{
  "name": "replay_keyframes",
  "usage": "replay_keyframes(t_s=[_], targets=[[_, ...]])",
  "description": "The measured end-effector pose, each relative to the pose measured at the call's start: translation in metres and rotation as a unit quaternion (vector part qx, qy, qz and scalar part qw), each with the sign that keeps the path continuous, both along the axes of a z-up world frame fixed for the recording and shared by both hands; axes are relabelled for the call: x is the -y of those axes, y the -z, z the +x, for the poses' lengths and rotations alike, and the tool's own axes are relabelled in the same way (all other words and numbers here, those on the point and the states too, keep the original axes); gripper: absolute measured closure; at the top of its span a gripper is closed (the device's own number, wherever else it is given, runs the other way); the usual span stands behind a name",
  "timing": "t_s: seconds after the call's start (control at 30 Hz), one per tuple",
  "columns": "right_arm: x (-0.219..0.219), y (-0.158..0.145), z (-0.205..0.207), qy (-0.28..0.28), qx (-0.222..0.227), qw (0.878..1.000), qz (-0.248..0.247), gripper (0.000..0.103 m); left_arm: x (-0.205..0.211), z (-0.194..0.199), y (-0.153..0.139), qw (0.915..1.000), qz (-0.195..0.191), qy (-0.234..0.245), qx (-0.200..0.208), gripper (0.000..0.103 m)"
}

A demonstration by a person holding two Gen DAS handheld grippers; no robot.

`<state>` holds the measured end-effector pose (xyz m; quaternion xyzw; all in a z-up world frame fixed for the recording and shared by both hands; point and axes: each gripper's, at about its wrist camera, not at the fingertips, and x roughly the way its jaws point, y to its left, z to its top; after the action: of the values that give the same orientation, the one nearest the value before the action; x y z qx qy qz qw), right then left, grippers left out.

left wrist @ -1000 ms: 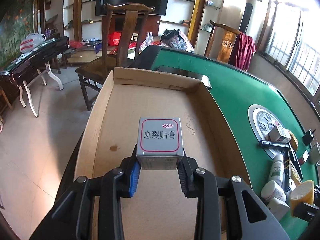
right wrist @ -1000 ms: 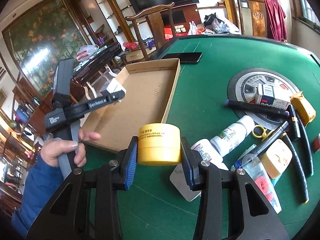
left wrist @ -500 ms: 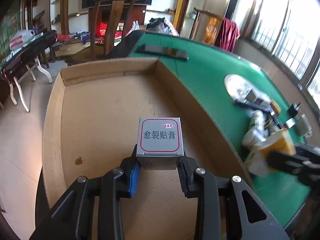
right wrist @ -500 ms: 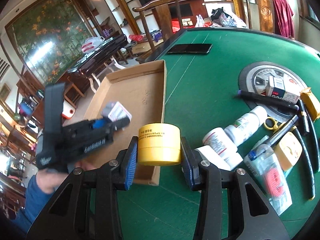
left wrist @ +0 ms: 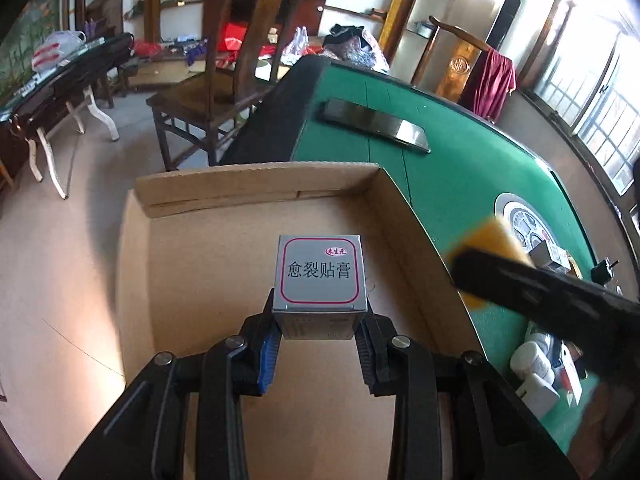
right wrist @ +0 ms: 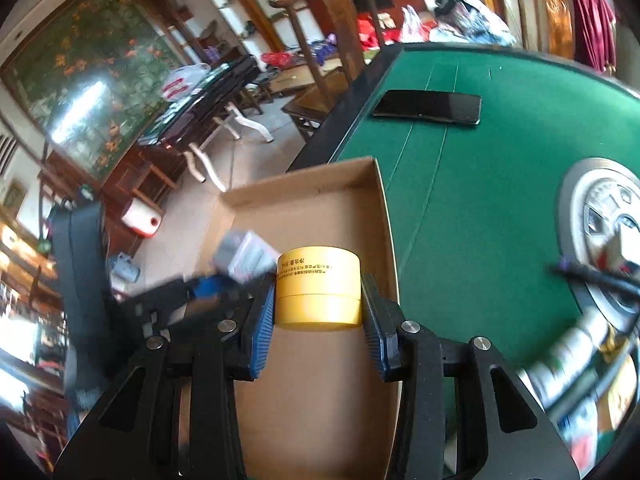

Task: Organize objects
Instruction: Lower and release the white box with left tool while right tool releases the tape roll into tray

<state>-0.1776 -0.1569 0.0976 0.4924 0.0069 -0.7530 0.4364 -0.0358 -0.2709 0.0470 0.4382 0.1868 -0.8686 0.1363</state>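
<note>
Carrying two items over the cardboard tray (left wrist: 256,184) at once: left hand-held gripper (left wrist: 318,328) clamped on the grey ointment box (left wrist: 320,276), right hand-held gripper (right wrist: 318,312) clamped on the yellow round jar (right wrist: 318,286). Comparing with a second ago, when the jar was hanging over the green surface (right wrist: 480,200) near the tray's corner: now hovering above the tray floor, close inside its right wall, with the left hand-held gripper and its box just beside it on the left, blurred by motion. Also now intruding as a blurred dark bar with a yellow patch at the right of the left wrist view. Grey box sitting further toward the far wall than half a second ago. Judging from this, nearing release for both, neither item resting on the cardboard yet. Watching for the two tools crowding each other. Remaining clutter of bottles (left wrist: 532,364) and pens waiting on the surface, phone (right wrist: 428,106) lying apart beyond the tray.
</note>
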Motion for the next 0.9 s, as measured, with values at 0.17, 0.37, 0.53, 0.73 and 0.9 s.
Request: replay_keyframes(t_s=[0.17,0.37,0.53,0.73,0.9], targets=[[0.037,0.020,-0.031,0.024,0.018,0.999,0.019,0.063,0.005,-0.011,0.013,0.9999,0.007,-0.012,0.007,0.070],[0.064,0.043,-0.052,0.026,0.032,0.998,0.037,0.063,0.013,-0.017,0.018,0.9999,0.004,-0.012,0.010,0.070],[0.075,0.054,-0.059,0.027,0.038,0.998,0.044,0.063,0.017,-0.021,0.019,0.9999,0.011,-0.009,-0.008,0.069],[0.082,0.056,-0.061,0.016,0.033,0.998,0.049,0.060,0.022,-0.014,0.018,0.9989,0.037,-0.008,-0.027,0.064],[0.067,0.038,-0.056,0.016,0.013,1.000,0.014,0.060,0.026,-0.004,0.010,0.9968,0.055,-0.017,-0.055,0.041]])
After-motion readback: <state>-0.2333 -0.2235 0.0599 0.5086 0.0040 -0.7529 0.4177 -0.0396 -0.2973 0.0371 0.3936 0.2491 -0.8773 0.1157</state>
